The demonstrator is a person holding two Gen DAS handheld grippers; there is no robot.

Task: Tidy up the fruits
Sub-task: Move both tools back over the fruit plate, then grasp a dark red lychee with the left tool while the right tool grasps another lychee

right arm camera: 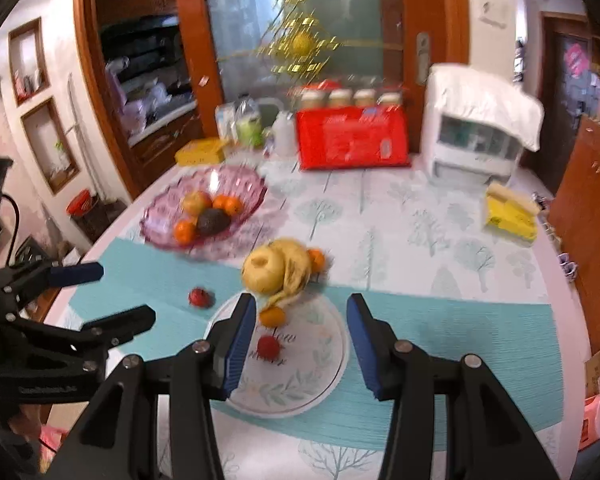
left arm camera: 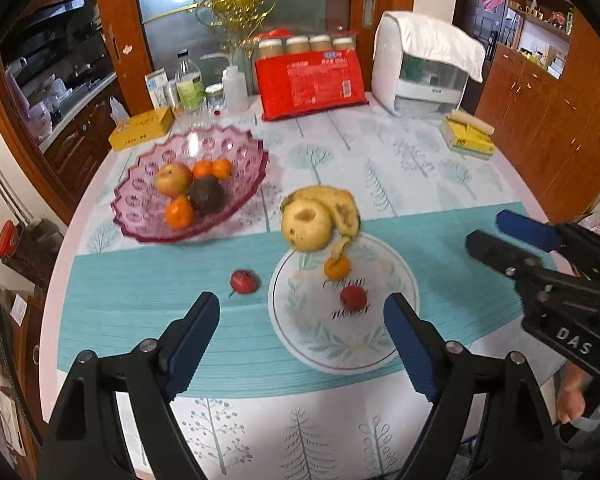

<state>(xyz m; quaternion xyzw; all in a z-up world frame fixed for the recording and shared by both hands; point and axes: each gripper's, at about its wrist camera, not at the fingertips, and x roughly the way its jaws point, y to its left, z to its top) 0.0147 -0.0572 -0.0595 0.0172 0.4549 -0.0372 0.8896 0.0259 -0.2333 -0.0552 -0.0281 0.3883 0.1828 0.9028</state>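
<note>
Left wrist view: left hand-held gripper (left arm camera: 302, 318) gapes wide above the round white leaf-patterned plate (left arm camera: 396, 344); right hand-held gripper (right arm camera: 301, 326) likewise spread wide, empty, over the small red fruit (right arm camera: 268, 346).

The letters "DAS" stand in white on the black body of the right gripper (left arm camera: 512, 240), seen in the left wrist view. The white plate (left arm camera: 300, 344) carries dark script lettering across its middle, too blurred and partly hidden by fruit to read. The red package (left arm camera: 310, 82) at the back of the table (left arm camera: 420, 168) bears white print and a barcode, illegible.
</note>
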